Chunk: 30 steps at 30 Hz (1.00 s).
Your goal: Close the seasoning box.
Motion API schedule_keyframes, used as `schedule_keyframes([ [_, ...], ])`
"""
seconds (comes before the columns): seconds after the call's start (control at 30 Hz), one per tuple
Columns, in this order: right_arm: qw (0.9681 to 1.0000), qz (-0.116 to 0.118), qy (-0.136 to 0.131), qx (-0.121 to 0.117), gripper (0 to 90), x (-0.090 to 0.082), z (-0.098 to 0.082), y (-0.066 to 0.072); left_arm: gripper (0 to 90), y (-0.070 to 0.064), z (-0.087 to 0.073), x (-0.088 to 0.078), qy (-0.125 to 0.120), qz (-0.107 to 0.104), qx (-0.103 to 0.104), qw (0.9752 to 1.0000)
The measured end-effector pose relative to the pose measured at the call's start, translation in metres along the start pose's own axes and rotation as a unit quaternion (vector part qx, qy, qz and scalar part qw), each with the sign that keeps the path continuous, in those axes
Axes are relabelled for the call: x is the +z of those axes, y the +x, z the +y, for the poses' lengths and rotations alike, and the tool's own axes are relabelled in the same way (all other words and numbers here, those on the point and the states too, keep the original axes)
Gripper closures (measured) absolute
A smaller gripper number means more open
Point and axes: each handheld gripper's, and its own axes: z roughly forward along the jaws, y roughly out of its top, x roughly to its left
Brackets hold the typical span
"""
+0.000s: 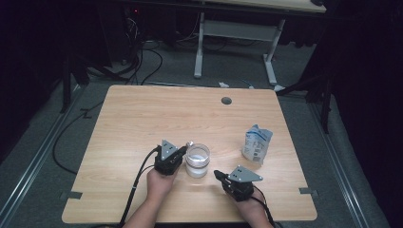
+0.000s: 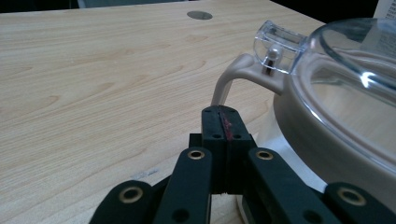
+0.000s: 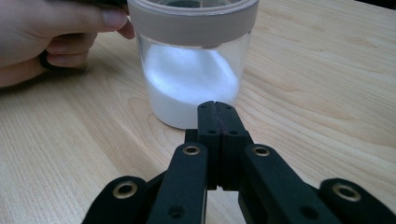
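Note:
A clear jar point(image 1: 197, 160) with a grey rim and a clear lid stands on the wooden table point(image 1: 142, 118); white powder point(image 3: 187, 86) fills its lower part. My left gripper point(image 1: 183, 151) is shut with nothing between its jaws, its tip right beside the jar's left rim. In the left gripper view its tip point(image 2: 220, 112) sits just below the grey handle point(image 2: 229, 77) and the clear lid latch point(image 2: 279, 46). My right gripper point(image 1: 217, 174) is shut and empty, pointing at the jar from the lower right; its tip point(image 3: 217, 108) is close to the jar's base.
A white and blue pouch point(image 1: 256, 143) stands to the right of the jar. A round grommet hole point(image 1: 226, 100) lies near the table's far edge. A person's hand point(image 3: 51, 37) holds the left gripper beside the jar. Beyond the table stands another desk's white frame point(image 1: 235, 42).

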Motion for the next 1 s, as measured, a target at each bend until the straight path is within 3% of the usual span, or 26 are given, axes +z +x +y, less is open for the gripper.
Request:
schedule_keyframes([
  [0.07,1.0000,-0.001,0.000,0.002,89.8,0.000,0.000,0.000,89.9,-0.001,-0.001,-0.004,-0.001,0.004,0.007,1.0000],
  [0.23,1.0000,-0.003,0.002,0.003,89.8,0.000,0.000,-0.001,90.0,0.004,-0.007,-0.020,-0.002,0.009,-0.001,1.0000],
  [0.43,0.9999,-0.014,-0.004,0.005,89.8,0.001,0.006,-0.003,89.9,0.010,-0.016,-0.047,0.002,0.021,0.004,0.9998],
  [0.67,0.9991,-0.030,-0.020,0.020,89.8,0.006,0.021,-0.014,88.5,0.032,-0.032,-0.086,0.011,0.050,0.004,0.9987],
  [0.8,0.9993,-0.035,-0.011,0.011,89.8,0.014,0.029,-0.016,83.4,0.043,-0.046,-0.105,0.006,0.068,-0.004,0.9976],
  [1.0,0.9994,-0.035,-0.006,-0.001,89.9,0.022,0.033,-0.011,79.8,0.049,-0.047,-0.113,-0.006,0.073,-0.011,0.9972],
])
